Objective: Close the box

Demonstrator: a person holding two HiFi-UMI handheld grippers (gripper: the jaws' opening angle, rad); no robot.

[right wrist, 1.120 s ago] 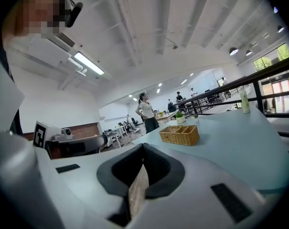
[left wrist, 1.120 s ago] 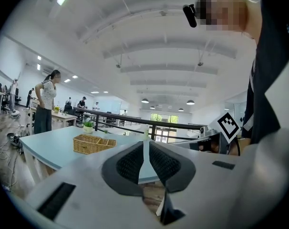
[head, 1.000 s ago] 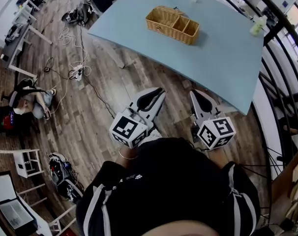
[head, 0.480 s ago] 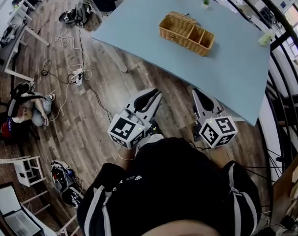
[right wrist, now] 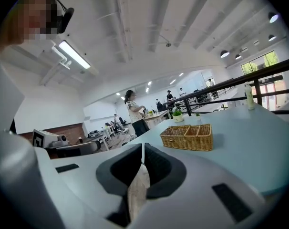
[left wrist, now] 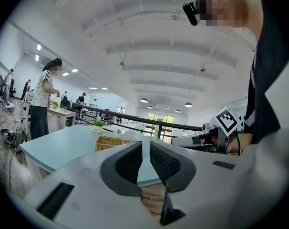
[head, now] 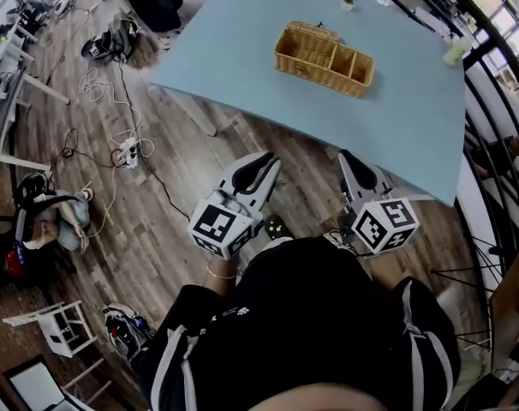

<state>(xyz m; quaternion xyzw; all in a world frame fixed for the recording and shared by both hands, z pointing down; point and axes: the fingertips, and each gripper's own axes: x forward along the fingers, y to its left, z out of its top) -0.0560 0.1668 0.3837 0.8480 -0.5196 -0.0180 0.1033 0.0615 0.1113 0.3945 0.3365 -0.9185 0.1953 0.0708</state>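
Box (head: 324, 51) sits well ahead of left tongs (head: 261, 163) and right tongs (head: 351, 159); both nearly closed, empty.

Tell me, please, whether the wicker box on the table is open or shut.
Open. In the head view the wicker box shows its bare divided compartments; no lid covers them.

No legible text or labels anywhere
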